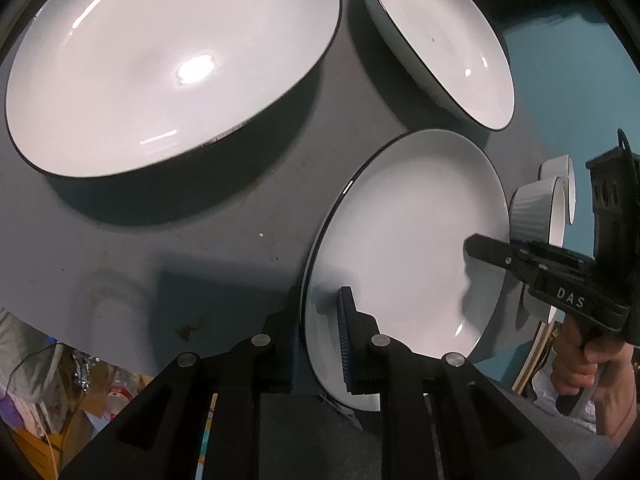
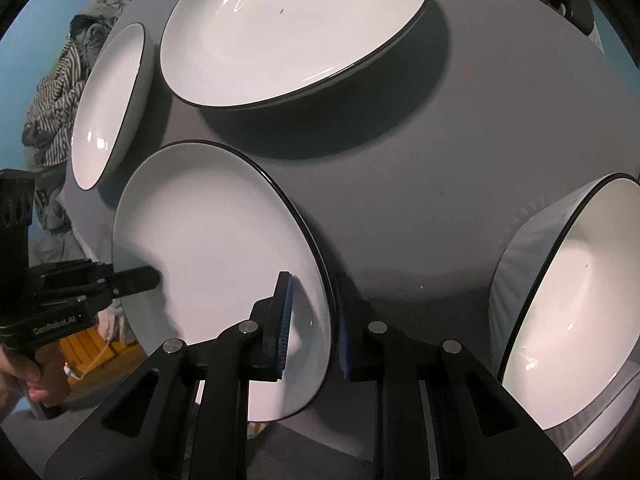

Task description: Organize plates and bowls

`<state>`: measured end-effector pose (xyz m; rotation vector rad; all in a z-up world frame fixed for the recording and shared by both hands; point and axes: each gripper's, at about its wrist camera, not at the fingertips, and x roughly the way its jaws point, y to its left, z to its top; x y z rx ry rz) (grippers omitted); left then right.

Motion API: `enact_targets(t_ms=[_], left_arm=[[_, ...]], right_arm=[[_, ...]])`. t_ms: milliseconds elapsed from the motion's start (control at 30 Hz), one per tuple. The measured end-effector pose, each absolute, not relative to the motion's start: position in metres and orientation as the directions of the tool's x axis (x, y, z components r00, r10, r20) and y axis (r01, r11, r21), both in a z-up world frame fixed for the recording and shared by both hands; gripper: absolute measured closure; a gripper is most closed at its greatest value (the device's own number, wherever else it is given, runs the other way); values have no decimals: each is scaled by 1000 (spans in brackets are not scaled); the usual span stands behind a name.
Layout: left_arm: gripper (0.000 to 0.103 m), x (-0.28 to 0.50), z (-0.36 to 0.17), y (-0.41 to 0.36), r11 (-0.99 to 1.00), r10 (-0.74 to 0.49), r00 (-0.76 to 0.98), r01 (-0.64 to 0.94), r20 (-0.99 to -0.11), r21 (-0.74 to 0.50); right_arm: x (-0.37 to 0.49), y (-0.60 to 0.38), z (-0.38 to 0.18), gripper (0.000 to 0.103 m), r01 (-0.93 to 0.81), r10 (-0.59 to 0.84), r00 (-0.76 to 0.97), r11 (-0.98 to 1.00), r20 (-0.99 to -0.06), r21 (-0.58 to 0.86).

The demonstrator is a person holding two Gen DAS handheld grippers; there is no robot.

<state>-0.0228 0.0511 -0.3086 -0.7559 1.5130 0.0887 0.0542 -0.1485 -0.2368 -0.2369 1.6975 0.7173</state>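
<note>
A white plate with a thin black rim (image 1: 408, 232) (image 2: 208, 232) is held from two sides, apparently raised and tilted over the edge of the grey table (image 1: 224, 216). My left gripper (image 1: 320, 314) is shut on its near rim, one blue pad on the inner face and the other finger outside. My right gripper (image 2: 314, 308) clamps another part of the rim the same way, pads on both sides. Each wrist view shows the other gripper across the plate: the right gripper (image 1: 486, 252) with a hand on its handle, and the left gripper (image 2: 138, 278).
A large white plate (image 1: 160, 68) and a shallower white dish (image 1: 440, 40) lie further back on the table. Two ribbed white cups (image 1: 532, 212) stand to the right. A deep white bowl (image 2: 568, 304), a large plate (image 2: 296, 28) and another dish (image 2: 108, 104) surround the held plate.
</note>
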Motion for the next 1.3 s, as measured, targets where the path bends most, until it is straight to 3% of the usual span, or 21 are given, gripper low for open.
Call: enact_targets(t_ms=[533, 1300], left_arm=[[87, -5, -277, 57, 784, -382, 113, -485, -917, -386], [84, 95, -248, 88, 814, -312, 168, -460, -935, -354]], right_arm=[[68, -153, -213, 86, -494, 249, -250, 798, -936, 344], [147, -129, -188, 86, -493, 288, -173, 802, -942, 336]])
